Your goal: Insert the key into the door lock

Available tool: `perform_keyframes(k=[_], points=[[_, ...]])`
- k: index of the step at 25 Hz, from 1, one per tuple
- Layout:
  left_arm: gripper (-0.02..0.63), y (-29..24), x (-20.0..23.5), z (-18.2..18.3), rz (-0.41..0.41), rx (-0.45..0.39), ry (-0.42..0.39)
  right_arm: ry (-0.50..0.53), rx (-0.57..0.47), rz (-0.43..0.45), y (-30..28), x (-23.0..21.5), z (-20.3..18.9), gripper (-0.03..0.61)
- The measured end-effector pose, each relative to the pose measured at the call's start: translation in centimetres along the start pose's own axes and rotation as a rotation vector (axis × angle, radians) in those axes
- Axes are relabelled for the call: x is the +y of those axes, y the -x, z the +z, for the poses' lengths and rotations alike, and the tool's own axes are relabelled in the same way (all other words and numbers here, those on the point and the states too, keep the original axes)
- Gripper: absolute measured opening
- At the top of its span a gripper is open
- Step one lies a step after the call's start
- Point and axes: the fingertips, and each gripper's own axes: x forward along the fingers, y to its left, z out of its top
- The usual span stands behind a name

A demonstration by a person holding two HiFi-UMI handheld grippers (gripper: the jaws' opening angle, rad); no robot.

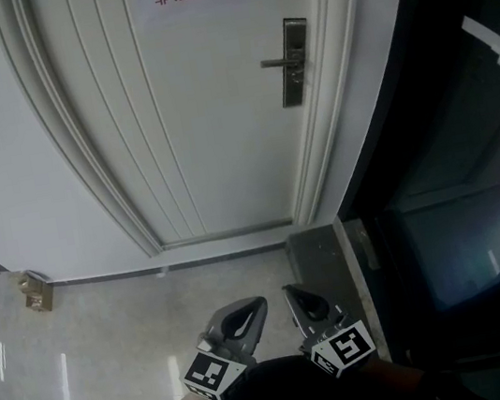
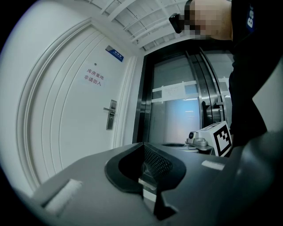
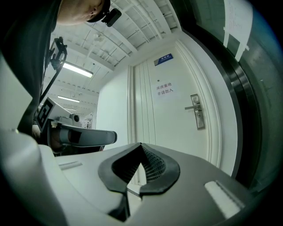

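Both units are held low in front of the person, pointing level at the door (image 1: 123, 121), well short of it.

- Left hand-held gripper (image 1: 256, 303): jaws together, tips meeting. A pale strip sits low in the gap, and I cannot tell whether it is the key.
- Right hand-held gripper (image 1: 290, 290): jaws closed tip to tip, nothing made out between them.
- Key: not identified in any view.
- Lock (image 1: 292, 62): a tall metal plate with a lever handle at the door's right edge, well above and beyond both grippers. The keyhole is too small to see.

Handling (judgement): the key should be small, light, stiff metal that is slick on the pads and liable to pivot if pinched near its tip. Grip it flat across the bow, leaving the blade free and in line with the keyway. Push it in gently, because a skewed entry would twist it in the grip.
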Motion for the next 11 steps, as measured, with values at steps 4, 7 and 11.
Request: perform_keyframes(k=[4,7,11], points=[[0.02,-0.08,-0.01,-0.22,-0.004,-0.002,-0.009,0.002,-0.001,-0.003,0.08,-0.1,0.07,0.0],[0.02,-0.1,-0.02,-0.36,-0.005,-0.002,-0.012,0.002,-0.001,-0.006,0.18,-0.16,0.09,0.0],[0.02,-0.17,-0.08,-0.6,-0.005,-0.004,-0.015,-0.004,0.002,-0.009,0.32,-0.22,0.09,0.0]])
